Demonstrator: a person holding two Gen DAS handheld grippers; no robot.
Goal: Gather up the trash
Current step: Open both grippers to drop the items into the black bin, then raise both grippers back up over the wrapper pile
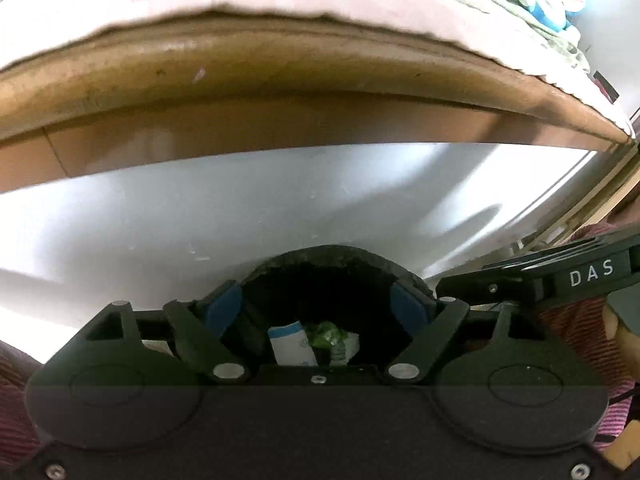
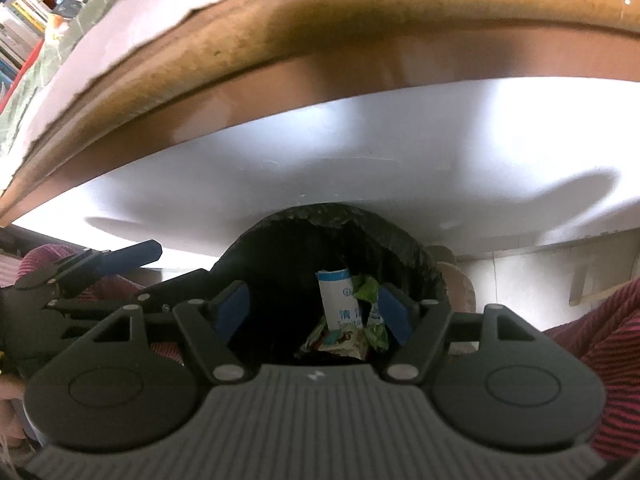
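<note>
Left gripper (image 1: 318, 304): hanging released, nothing between its blue pads.
Right gripper (image 2: 314, 308): also released, empty.
Black-lined round bin (image 2: 400, 236): lower centre, holding white-blue packet (image 2: 336, 296) and green wrapper (image 2: 368, 290).

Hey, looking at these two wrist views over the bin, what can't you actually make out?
- Bin bottom: both views, lost in shadow and behind each tool's body.
- White packet print: right view, too small and blurred to read.
- Wrappers: left view, mostly hidden by the left tool.
- Shelf items: right view, cut off by the edge.
</note>
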